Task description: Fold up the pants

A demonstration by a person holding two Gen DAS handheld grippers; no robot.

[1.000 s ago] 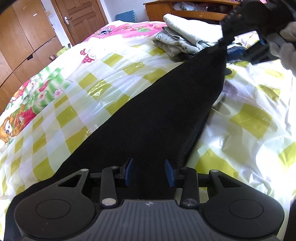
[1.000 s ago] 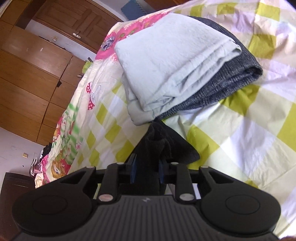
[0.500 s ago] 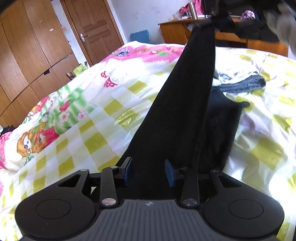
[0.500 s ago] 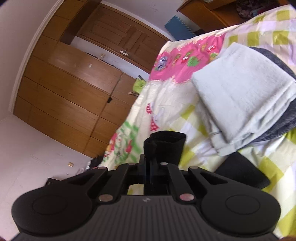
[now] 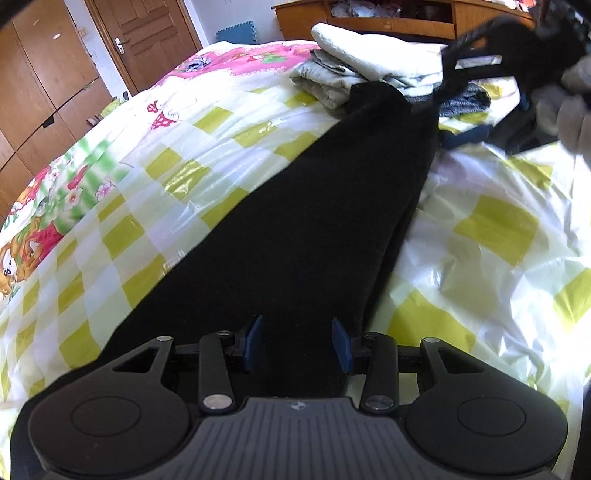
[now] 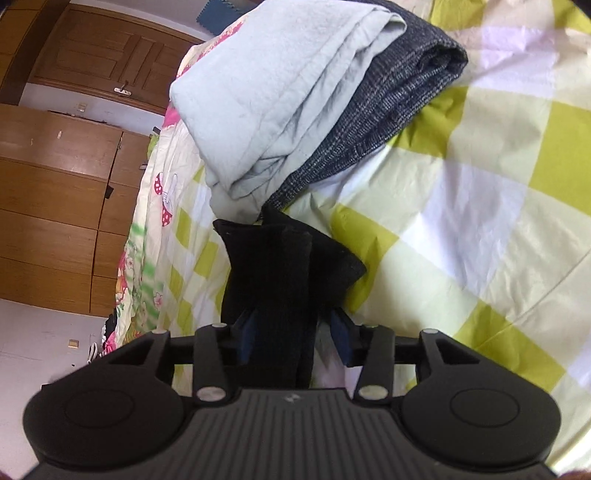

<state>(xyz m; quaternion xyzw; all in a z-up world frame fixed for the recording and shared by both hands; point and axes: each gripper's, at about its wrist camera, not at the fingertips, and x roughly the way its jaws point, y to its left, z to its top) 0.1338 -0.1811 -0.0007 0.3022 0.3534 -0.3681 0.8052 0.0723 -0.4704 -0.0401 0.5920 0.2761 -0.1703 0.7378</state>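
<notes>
Black pants [image 5: 295, 229] lie stretched along the bed from my left gripper [image 5: 297, 345] to the far right. The left jaws stand apart over the near end of the cloth. My right gripper [image 6: 293, 341] is at the far leg end [image 6: 280, 266]; its jaws stand apart with black fabric between the blue pads, not pinched. In the left wrist view the right gripper [image 5: 517, 55] shows blurred at the top right, above the far end of the pants.
A stack of folded clothes, pale grey [image 6: 288, 88] on dark knit [image 6: 391, 107], lies just beyond the pants' end. The bed has a yellow-checked plastic cover [image 5: 491, 229]. Wooden wardrobes [image 5: 33, 92], a door [image 5: 147, 37] and a wooden shelf [image 5: 388, 18] stand beyond.
The right gripper came down from its raised position and laid the leg end back on the bed by the stack, and its jaws opened. The left gripper stayed in place, open.
</notes>
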